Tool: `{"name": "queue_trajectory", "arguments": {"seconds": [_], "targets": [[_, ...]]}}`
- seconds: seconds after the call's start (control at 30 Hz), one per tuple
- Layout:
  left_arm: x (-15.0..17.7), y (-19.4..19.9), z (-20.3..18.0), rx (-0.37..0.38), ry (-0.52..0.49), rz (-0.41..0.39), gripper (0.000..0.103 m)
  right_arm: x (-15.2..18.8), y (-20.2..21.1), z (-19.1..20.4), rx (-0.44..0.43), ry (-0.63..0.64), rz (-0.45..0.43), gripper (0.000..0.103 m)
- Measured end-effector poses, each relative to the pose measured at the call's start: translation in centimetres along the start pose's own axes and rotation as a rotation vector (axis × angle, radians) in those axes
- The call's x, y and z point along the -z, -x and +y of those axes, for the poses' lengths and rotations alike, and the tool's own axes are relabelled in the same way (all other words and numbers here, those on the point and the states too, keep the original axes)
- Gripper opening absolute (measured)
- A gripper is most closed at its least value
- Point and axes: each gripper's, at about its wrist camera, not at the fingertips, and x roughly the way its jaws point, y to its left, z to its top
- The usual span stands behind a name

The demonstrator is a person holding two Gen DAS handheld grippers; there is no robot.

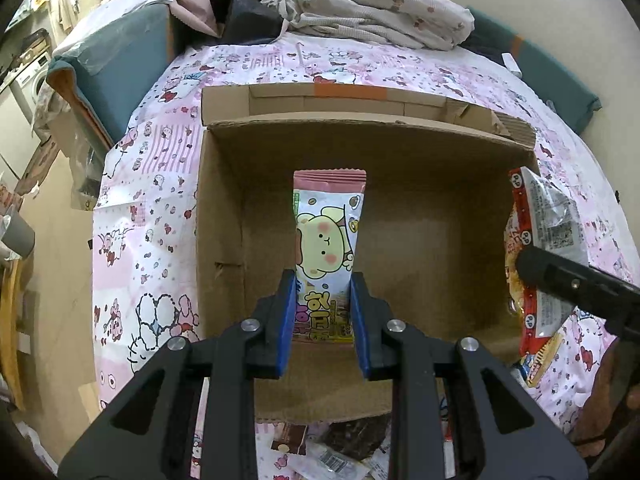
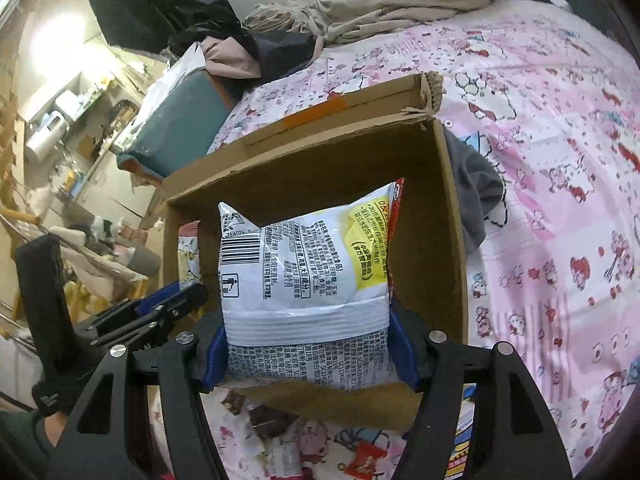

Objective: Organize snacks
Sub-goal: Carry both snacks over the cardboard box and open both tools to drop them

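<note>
You are holding one snack in each gripper over an open brown cardboard box [image 1: 224, 208] that sits on a bed covered in a pink cartoon-print sheet [image 1: 148, 184].

Your left gripper [image 1: 323, 304] is clenched on a slim pink and white snack bar wrapper printed with a yellow cartoon bear [image 1: 326, 236]. The blue pads grip its lower end from both sides, and the bar points forward and down into the middle of the box, whose floor looks bare.

Your right gripper [image 2: 308, 354] grasps a larger white crinkly snack bag with black printed text, a barcode and a yellow label [image 2: 304, 264]. Its blue pads press on the bag's two side edges near the sealed end, and the jaws stand wide because the bag is wide. The bag hangs over the right half of the box.

More wrapped snacks [image 1: 336, 456] lie loose on the sheet just in front of the box's near wall, not yet sorted.

The step in hand appears to be placing both snacks into the box. Next, you would probably lower each one towards the box floor, keep them well apart so they land side by side, then release the jaws and withdraw upward without dragging the wrappers.
</note>
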Motion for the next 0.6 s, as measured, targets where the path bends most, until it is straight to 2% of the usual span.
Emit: {"name": "queue_trajectory", "arguments": {"seconds": [0.17,0.2,0.23,0.27,0.3,0.33,0.37,0.4,0.43,0.47,0.6], "targets": [[0.0,0.0,0.0,-0.001,-0.004,-0.015,0.024,-0.1,0.4,0.1,0.007,0.003,-0.021,0.072],[0.0,0.0,0.0,0.003,-0.002,-0.008,0.024,-0.1,0.4,0.1,0.002,-0.003,-0.024,0.074],[0.1,0.0,-0.1,0.009,-0.001,0.001,0.026,-0.1,0.6,0.1,-0.007,-0.008,-0.031,0.082],[0.1,0.0,-0.3,0.011,-0.005,0.003,0.031,-0.1,0.8,0.1,-0.017,-0.011,-0.042,0.089],[0.2,0.1,-0.5,0.014,-0.01,0.0,0.034,-0.1,1.1,0.2,-0.021,-0.01,-0.054,0.092],[0.2,0.2,-0.6,0.012,-0.016,-0.003,0.044,-0.1,1.3,0.3,-0.023,-0.006,-0.064,0.096],[0.3,0.3,-0.8,0.001,-0.021,-0.008,0.059,-0.2,1.4,0.4,-0.023,-0.001,-0.069,0.098],[0.3,0.6,-0.8,-0.012,-0.023,-0.017,0.069,-0.3,1.6,0.6,-0.024,0.006,-0.075,0.099],[0.4,0.8,-0.9,-0.025,-0.022,-0.031,0.085,-0.3,1.7,0.6,-0.027,0.013,-0.08,0.099],[0.5,1.1,-0.8,-0.032,-0.021,-0.043,0.092,-0.3,1.8,0.7,-0.03,0.019,-0.084,0.099],[0.5,1.7,-0.7,-0.013,-0.016,-0.051,0.093,-0.3,2.2,0.9,-0.022,0.036,-0.091,0.099]]}}
